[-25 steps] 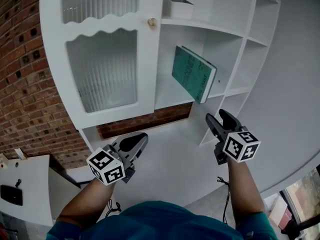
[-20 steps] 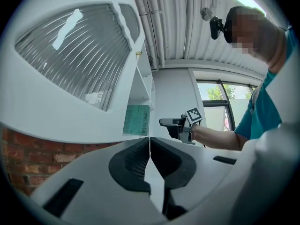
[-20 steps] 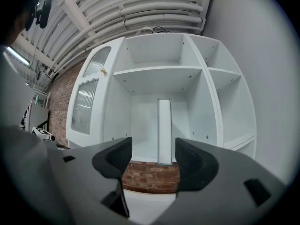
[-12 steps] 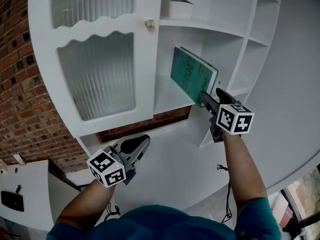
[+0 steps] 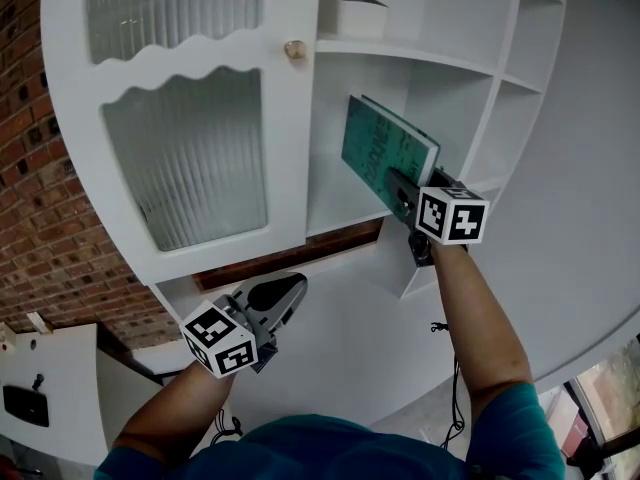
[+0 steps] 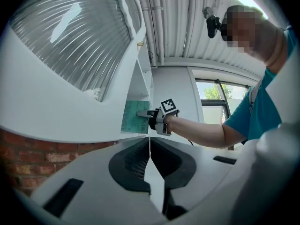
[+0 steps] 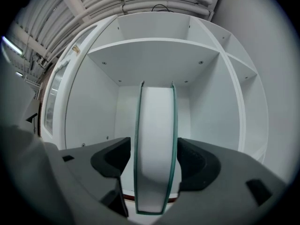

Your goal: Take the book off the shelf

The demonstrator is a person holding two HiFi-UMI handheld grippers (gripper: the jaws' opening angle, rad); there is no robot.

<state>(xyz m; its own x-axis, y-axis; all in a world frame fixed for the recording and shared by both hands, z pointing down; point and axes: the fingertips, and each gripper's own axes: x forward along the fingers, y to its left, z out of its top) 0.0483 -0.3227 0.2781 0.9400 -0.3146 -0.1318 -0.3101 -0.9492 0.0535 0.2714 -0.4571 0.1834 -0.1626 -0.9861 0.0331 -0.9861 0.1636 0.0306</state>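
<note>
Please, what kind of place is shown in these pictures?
Probably an indoor hall or workshop with a corner furnished like a home. A white shelf cabinet with a ribbed glass door stands against a brick wall, under a corrugated metal roof with bare pipes.

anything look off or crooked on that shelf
Nothing stands out. The green book stands on edge alone in its open compartment, with no damage or spill visible. The right gripper has just opened its jaws wider; they sit either side of the book, not pressing it.

The white shelf [image 5: 338, 204] carries a green book [image 5: 385, 153] standing on edge; a white box [image 5: 350, 13] sits one board higher.
</note>
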